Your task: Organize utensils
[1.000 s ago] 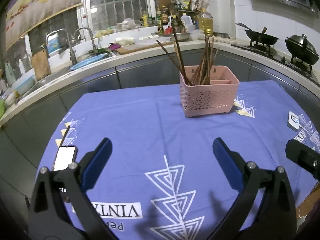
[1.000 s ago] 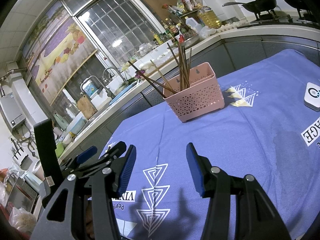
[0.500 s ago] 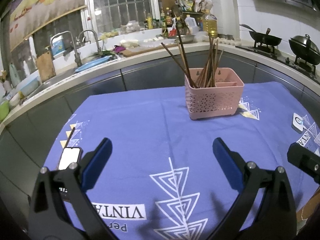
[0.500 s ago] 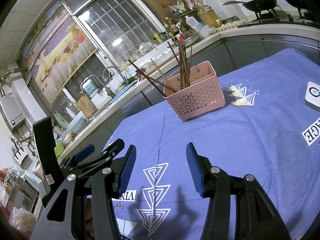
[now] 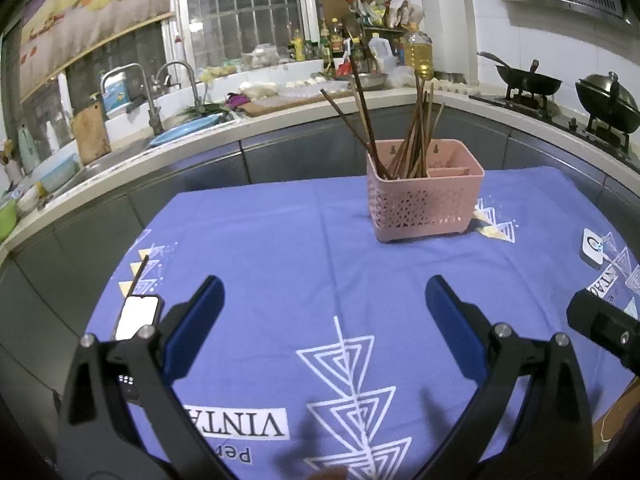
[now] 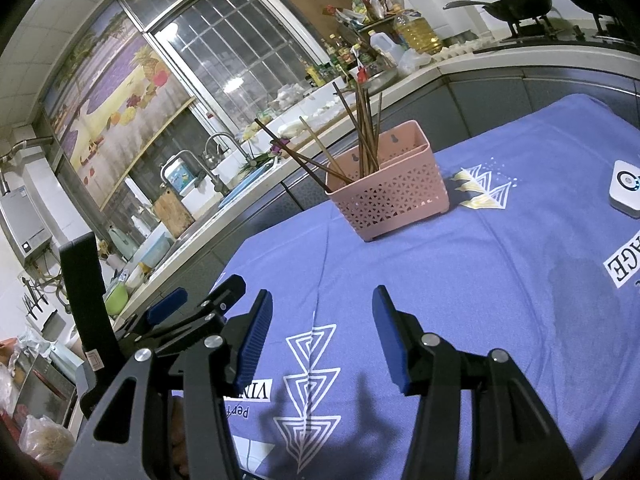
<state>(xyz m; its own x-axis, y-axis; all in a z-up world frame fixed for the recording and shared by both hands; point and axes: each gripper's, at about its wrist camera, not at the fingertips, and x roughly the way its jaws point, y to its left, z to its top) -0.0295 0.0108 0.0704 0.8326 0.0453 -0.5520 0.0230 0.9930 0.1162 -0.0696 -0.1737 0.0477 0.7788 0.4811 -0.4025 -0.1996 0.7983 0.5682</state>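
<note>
A pink perforated utensil basket [image 5: 424,196] stands upright at the far middle of the blue tablecloth [image 5: 304,248], with several brown chopsticks [image 5: 404,128] leaning in its left compartment. It also shows in the right wrist view [image 6: 390,196] with the chopsticks [image 6: 360,128]. One loose chopstick [image 5: 138,274] lies at the cloth's left edge. My left gripper [image 5: 324,308] is open and empty, well short of the basket. My right gripper [image 6: 322,328] is open and empty; the left gripper [image 6: 192,312] shows beside it.
A phone [image 5: 138,316] with a lit screen lies at the left edge next to the loose chopstick. A small white device [image 5: 594,246] lies at the right, also in the right wrist view [image 6: 626,188]. Beyond the table runs a counter with a sink [image 5: 160,92] and woks [image 5: 528,84].
Both grippers stay open. The left wrist view has shifted slightly, so the basket sits a little further right and lower in it. The right wrist view is almost unchanged.
</note>
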